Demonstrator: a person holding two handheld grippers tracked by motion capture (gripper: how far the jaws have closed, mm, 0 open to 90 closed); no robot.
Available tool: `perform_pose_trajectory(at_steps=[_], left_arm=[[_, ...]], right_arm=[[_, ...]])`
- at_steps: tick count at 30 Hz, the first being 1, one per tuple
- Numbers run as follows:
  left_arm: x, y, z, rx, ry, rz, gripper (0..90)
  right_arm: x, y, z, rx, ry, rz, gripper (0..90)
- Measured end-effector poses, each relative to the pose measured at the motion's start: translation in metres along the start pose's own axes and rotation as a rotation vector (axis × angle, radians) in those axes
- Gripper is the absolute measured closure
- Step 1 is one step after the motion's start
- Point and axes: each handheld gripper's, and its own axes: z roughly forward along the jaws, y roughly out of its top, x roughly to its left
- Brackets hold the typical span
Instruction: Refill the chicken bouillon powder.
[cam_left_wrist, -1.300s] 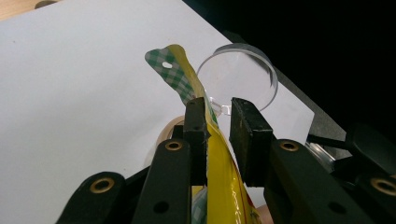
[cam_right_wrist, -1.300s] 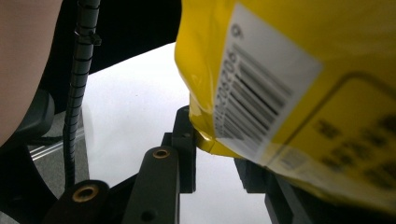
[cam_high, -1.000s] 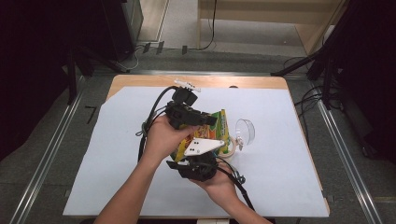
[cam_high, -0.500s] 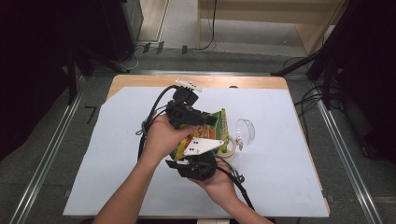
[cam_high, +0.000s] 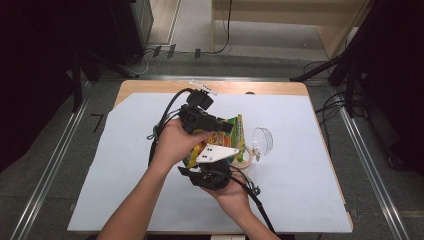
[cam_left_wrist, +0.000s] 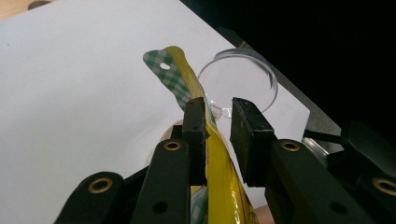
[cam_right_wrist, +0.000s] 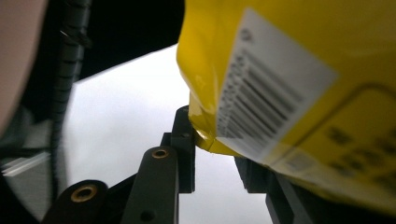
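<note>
Even overhead light falls on the white table sheet in the high view, shadows soft and slight beneath the hands, while the room around it sinks into near black. In the left gripper view the sheet is bright, almost washed out, and the jaws are sharp. The right gripper view is blurred: the yellow packet and its barcode label sit too close for focus

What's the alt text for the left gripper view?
Yellow snack bag with a green-checked top seal stands edge-on between the left gripper's black jaws, which look slightly apart. Behind it, a clear plastic cup lies on the white table sheet.
</note>
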Motion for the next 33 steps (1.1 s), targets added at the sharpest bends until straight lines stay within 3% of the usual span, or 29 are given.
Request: perform_pose_trajectory(at_steps=[2, 12, 33], left_arm=[[0.0006, -0.0009, -0.0007, 0.005, 0.006, 0.003, 76.2], [0.0011, -0.0001, 0.0045, -0.007, 0.004, 0.002, 76.9], [0.0051, -0.0023, 0.0023, -0.017, -0.007, 0.006, 76.9]], right_arm=[[0.0015, 0.0004, 0.0008, -0.001, 0.021, 0.018, 72.2], [0.0009, 0.0002, 0.0002, 0.016, -0.006, 0.057, 72.1], [-0.0003, 0.0017, 0.002, 0.049, -0.006, 0.027, 72.1]])
